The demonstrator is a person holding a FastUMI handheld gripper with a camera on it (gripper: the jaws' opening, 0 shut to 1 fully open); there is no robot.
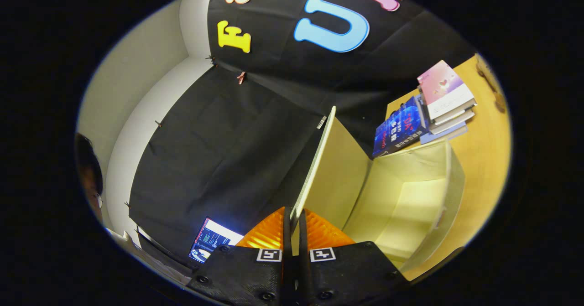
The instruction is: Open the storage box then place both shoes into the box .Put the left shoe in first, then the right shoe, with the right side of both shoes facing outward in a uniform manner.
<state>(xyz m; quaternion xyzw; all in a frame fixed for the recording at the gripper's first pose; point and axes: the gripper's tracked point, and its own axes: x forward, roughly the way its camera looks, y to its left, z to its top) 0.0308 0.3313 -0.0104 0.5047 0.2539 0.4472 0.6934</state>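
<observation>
The storage box [410,205] is pale cream and stands open on the wooden table, its hollow inside showing and nothing in it. Its lid [335,169] is swung up and stands on edge, running away from my fingers. My gripper [294,221] is shut on the lid's near edge, one finger on each side of the thin panel. The view is strongly tilted, so the box appears to lean to the right of the fingers.
A stack of books [445,101] and a blue book [399,128] lie on the wooden table [483,160] beyond the box. A lit screen [212,240] stands to the left of the fingers. A person's head [89,173] is at the far left.
</observation>
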